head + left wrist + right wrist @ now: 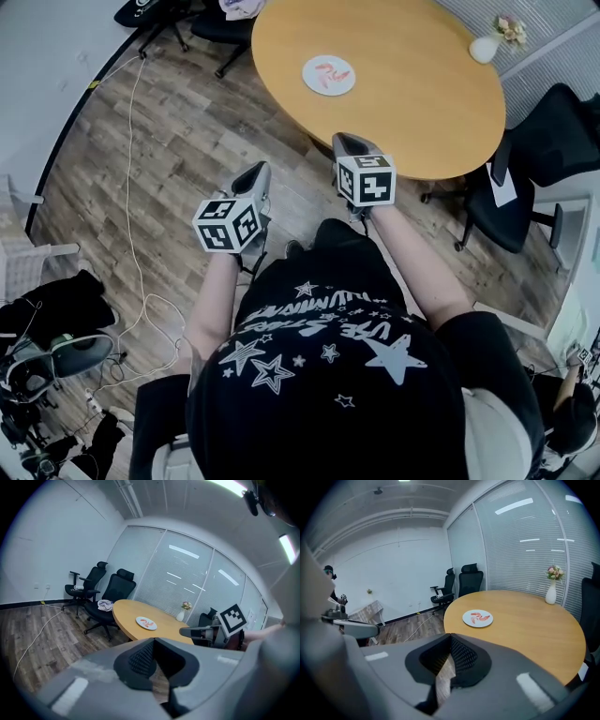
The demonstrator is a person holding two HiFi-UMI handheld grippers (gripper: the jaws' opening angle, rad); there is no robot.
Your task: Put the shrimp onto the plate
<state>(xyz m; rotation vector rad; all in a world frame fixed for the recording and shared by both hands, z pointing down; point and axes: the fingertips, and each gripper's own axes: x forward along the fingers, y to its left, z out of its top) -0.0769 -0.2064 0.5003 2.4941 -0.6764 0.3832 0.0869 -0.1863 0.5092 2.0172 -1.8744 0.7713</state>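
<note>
Wood-plank floor [187,122]: covers the room; a white cable [137,187] trails over it.
Round wooden table [412,84]: stands ahead of the person, top bare apart from the items below.
Person, black star-print shirt [328,375]: short of the table edge, both forearms extended.
Black office chairs [110,592]: two, at the table's far side near the wall.
Left gripper [262,170]: held over the floor, jaws pressed together at the tips, nothing between them.
Right gripper [346,140]: at the table's near edge, jaws likewise closed and empty.
White plate [314,66]: on the table, well apart from both grippers.
White vase [485,47]: holds flowers, near the far rim.
Shrimp [333,77]: lying on the plate.
</note>
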